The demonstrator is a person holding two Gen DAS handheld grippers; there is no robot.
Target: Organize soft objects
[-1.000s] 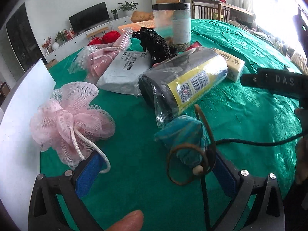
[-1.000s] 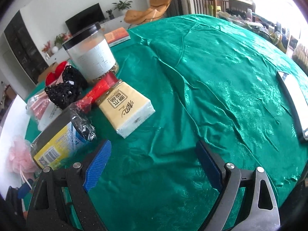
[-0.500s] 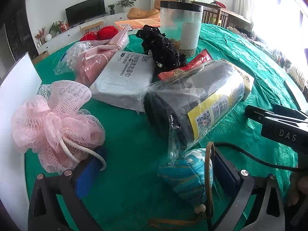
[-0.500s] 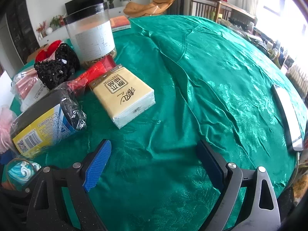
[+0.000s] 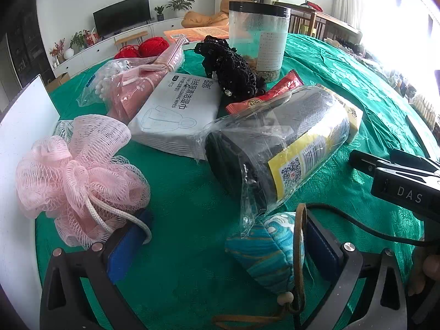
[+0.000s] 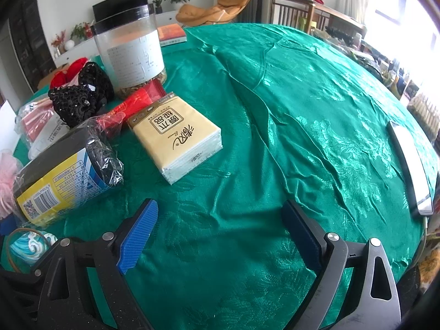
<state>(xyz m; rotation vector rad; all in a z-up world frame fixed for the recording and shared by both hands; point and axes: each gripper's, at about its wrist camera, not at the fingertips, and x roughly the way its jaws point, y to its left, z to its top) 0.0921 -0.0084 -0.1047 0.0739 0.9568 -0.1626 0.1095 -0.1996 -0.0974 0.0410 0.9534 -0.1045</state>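
Observation:
My left gripper point(image 5: 222, 247) is open low over the green tablecloth point(image 5: 178, 181). A teal patterned pouch point(image 5: 266, 250) with a brown cord lies between its fingers, against the right pad point(image 5: 321, 244). A pink mesh bath puff point(image 5: 77, 176) sits by the left pad, its white cord draped over it. Just beyond lie a black roll in clear plastic point(image 5: 277, 143), a grey wipes pack point(image 5: 176, 110) and a black knitted item point(image 5: 233, 68). My right gripper point(image 6: 220, 236) is open with only bare cloth between its fingers, near a yellow tissue pack point(image 6: 176, 134).
A clear jar with a black lid point(image 6: 129, 52) stands behind a red packet point(image 6: 137, 101). A bagged pink cloth point(image 5: 132, 82) and red yarn point(image 5: 148, 48) lie at the back left. A white board point(image 5: 16, 165) borders the left. A flat device point(image 6: 409, 170) rests at the right table edge.
The left gripper has dropped lower and closer to the items; the pouch now lies nearer, between its fingers. The right gripper has moved in toward the tissue pack. Both have stayed open.

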